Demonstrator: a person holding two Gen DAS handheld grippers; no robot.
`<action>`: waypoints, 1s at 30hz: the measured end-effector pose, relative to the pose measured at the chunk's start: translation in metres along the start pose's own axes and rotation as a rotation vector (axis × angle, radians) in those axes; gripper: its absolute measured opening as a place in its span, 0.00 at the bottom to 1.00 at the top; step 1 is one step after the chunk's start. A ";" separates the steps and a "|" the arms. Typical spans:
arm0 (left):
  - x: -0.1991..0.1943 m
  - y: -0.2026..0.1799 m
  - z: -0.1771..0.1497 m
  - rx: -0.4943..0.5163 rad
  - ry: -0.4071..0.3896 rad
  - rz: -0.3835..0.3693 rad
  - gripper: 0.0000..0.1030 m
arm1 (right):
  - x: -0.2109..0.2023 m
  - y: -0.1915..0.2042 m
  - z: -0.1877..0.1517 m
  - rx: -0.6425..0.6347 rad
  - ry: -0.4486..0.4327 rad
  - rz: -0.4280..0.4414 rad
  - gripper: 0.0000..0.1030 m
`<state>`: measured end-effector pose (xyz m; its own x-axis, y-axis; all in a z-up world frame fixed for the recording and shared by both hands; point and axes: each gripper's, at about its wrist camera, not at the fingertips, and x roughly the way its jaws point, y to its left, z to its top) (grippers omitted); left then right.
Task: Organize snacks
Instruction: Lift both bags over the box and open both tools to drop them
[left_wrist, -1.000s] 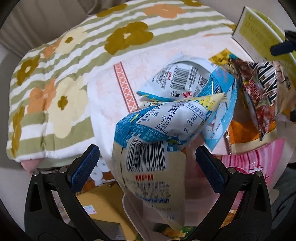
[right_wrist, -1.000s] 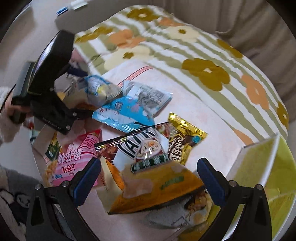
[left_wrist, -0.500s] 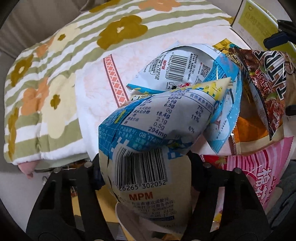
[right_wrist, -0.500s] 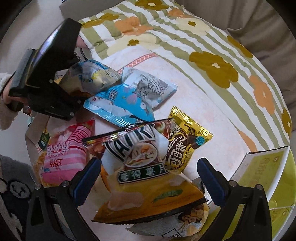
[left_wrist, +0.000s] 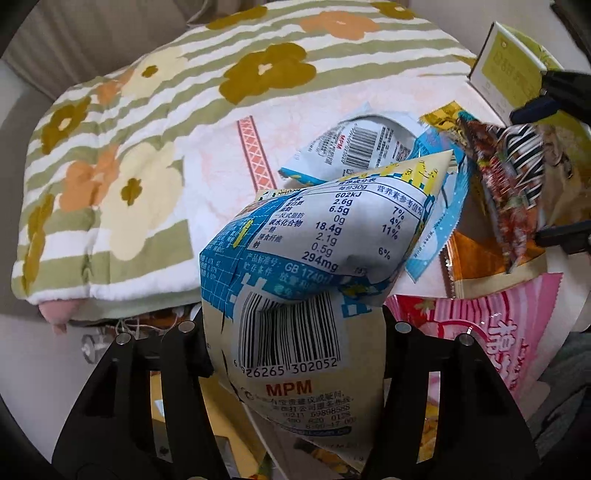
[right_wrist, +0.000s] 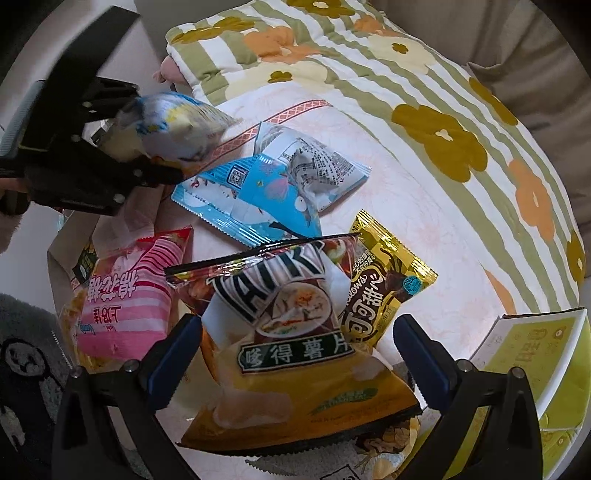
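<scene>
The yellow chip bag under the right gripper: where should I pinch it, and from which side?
Grip the yellow chip bag across its puffed middle, coming straight down from above. It lies face up on top of the pile, already between the open fingers of the right gripper. Its flat, crimped ends overlap the gold cocoa packet and would likely slip.

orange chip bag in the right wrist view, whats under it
The orange chip bag lies on a white snack bag, whose lower edge peeks out, and overlaps the gold cocoa packet. How far either runs beneath it is hidden.
</scene>
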<state>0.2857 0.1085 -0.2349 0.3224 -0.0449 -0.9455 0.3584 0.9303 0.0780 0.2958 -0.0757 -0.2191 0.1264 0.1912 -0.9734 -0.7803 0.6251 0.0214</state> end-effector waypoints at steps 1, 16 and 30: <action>-0.004 0.002 -0.001 -0.012 -0.005 -0.001 0.54 | 0.001 0.001 0.000 -0.007 0.002 0.005 0.98; -0.051 0.005 -0.018 -0.134 -0.083 -0.002 0.54 | -0.031 0.012 -0.017 0.062 -0.122 -0.022 0.69; -0.134 -0.002 -0.001 -0.123 -0.270 -0.037 0.54 | -0.139 0.010 -0.039 0.394 -0.386 -0.092 0.69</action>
<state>0.2410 0.1126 -0.1089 0.5384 -0.1596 -0.8275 0.2709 0.9626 -0.0094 0.2464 -0.1259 -0.0930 0.4560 0.3399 -0.8225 -0.4773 0.8735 0.0964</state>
